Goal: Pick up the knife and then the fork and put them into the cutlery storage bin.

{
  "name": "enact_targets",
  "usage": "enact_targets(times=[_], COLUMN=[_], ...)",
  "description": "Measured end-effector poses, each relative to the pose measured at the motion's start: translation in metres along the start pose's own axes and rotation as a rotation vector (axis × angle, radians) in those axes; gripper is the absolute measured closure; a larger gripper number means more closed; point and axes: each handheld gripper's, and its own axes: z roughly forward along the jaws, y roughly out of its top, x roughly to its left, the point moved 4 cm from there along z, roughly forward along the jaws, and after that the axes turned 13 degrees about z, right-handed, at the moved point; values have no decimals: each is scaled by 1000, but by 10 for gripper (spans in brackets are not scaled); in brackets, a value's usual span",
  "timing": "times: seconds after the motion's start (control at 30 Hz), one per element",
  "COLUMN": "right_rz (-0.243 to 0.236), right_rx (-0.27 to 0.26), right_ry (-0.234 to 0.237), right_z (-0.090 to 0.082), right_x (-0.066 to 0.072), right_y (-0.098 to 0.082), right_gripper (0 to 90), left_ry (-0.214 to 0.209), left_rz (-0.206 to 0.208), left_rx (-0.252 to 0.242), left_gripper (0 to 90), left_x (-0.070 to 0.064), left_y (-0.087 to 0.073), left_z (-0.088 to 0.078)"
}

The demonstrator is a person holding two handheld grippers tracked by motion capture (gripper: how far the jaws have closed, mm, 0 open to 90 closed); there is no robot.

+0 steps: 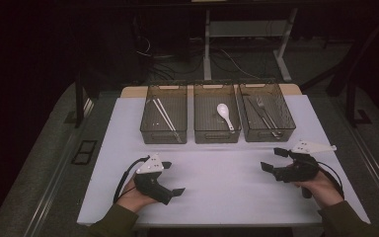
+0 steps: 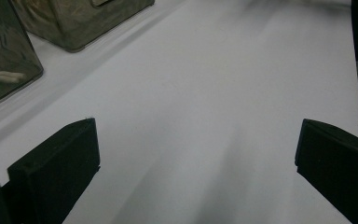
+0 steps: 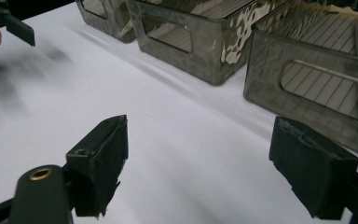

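Both of my grippers hover low over the white table point(image 1: 217, 197) with nothing between their jaws. On the near left, my left gripper point(image 1: 172, 178) points to the right, and the left gripper view shows it open point(image 2: 196, 158) over bare white surface. At the near right, my right gripper point(image 1: 273, 159) points left and toward the bins. In its own view it stands open point(image 3: 205, 163) in front of the bins, with the left gripper point(image 3: 4, 21) far off at the top left.
Three clear grey bins stand in a row at the back of the table. The left bin point(image 1: 163, 129) holds chopsticks point(image 1: 165, 118), the middle bin point(image 1: 216, 133) a white spoon point(image 1: 225, 114), and the right bin point(image 1: 268, 132) point(image 3: 317, 79) metal cutlery point(image 1: 264, 116). Dark floor surrounds the table.
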Motion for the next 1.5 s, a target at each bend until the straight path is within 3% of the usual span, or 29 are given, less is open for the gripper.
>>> enact_targets(times=[0.5, 0.9, 1.23, 1.5], right_rz=[-7, -51, -52, -56], right_rx=[9, 21, 107, 96], right_ry=[35, 65, 77, 72], right_z=[-8, -8, 1, 1], right_x=[10, 14, 15, 15], right_y=[-18, -32, -42, -41], right_gripper=[195, 187, 119, 119], left_ry=[-4, -11, -11, -14], left_rz=[3, 5, 2, 2], left_rx=[0, 1, -1, 4], left_gripper=[0, 0, 0, 0], left_x=[-1, -3, -4, -4], left_y=[1, 1, 1, 1], left_z=[0, 0, 0, 1])
